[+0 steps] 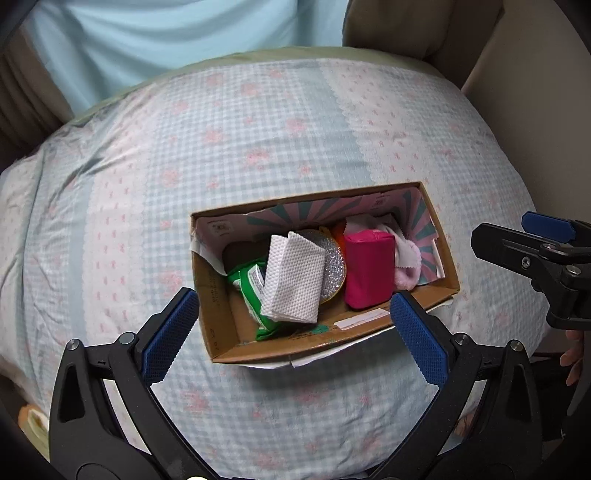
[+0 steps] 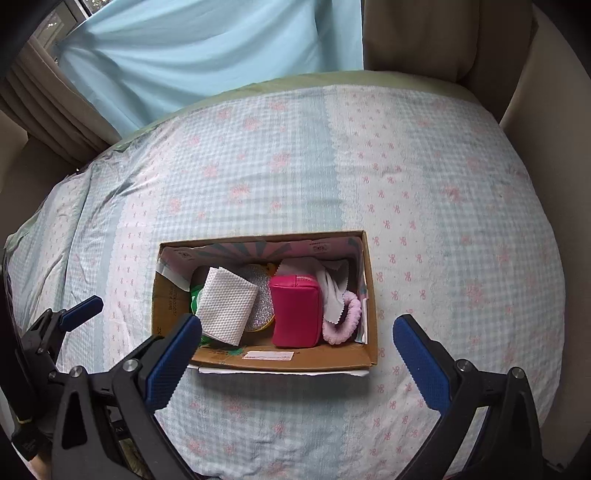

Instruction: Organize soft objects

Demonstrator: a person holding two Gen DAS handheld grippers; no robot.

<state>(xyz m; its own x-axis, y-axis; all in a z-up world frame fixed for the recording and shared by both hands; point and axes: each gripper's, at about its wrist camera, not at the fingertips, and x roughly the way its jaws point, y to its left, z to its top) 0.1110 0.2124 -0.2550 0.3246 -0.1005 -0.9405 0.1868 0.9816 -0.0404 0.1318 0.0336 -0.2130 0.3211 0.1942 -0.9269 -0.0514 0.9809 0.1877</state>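
A cardboard box (image 1: 218,314) sits open on the bed (image 1: 258,147), near its front edge, and holds all the soft things. Inside, a folded white dimpled cloth (image 1: 293,278) lies tilted on top of a green packet (image 1: 251,291) and partly covers a round silver glittery pad (image 1: 332,266). Just beside the pad stands a bright pink pouch (image 1: 369,269), its zip edge showing in the right wrist view. To the pouch's other side lie a pale pink fluffy band (image 2: 341,321) and a thin white cloth with zigzag edges (image 2: 332,291), pressed against the box's end wall. The inner walls carry a teal and pink sunburst print.

The left tool (image 1: 295,332) hangs over the near rim of the box with its blue pads spread wide and nothing between them; one pad is just outside the box's left end, the other overlaps the near wall. The right tool (image 2: 297,352) is likewise wide open and empty, poised over the near side of the box, one pad in front of the near left corner.

The bed wears a pale blue checked cover with pink bows. Behind it hang a light blue curtain (image 2: 203,55) and a beige curtain (image 2: 417,33).
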